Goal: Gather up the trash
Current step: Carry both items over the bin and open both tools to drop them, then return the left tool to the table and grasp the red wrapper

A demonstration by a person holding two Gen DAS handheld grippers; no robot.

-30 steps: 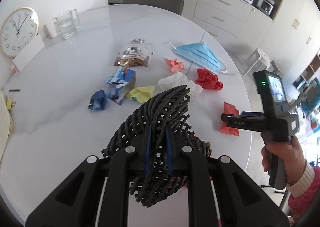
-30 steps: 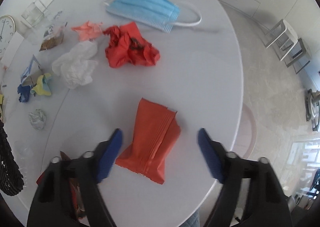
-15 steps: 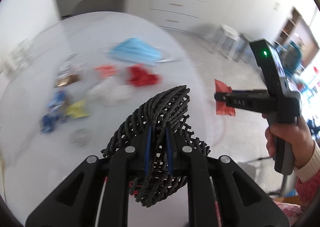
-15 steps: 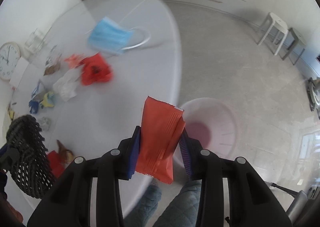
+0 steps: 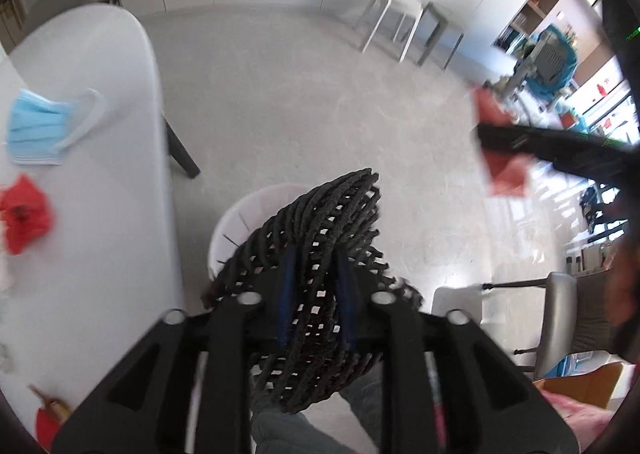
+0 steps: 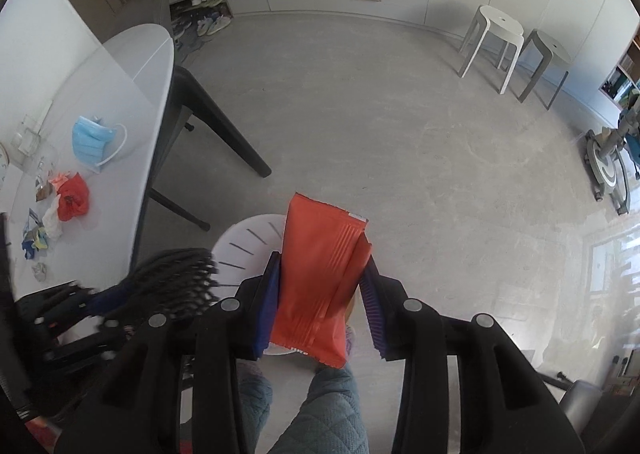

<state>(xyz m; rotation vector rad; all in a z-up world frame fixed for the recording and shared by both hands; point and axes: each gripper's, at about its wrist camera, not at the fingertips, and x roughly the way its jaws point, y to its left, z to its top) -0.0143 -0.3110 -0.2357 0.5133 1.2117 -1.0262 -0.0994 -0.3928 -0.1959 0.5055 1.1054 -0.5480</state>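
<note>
A pale grey floor spreads beside a white oval table, and on it stands a white round plastic bin. The left gripper, whose jaws have just been opening, has a black woven mesh mat between its blue pads above the bin. The right gripper pinches an orange foil snack wrapper upright over the bin's rim, while a blue face mask and a crumpled red wrapper lie on the table.

Left tool loosening, right tool clamped
</note>
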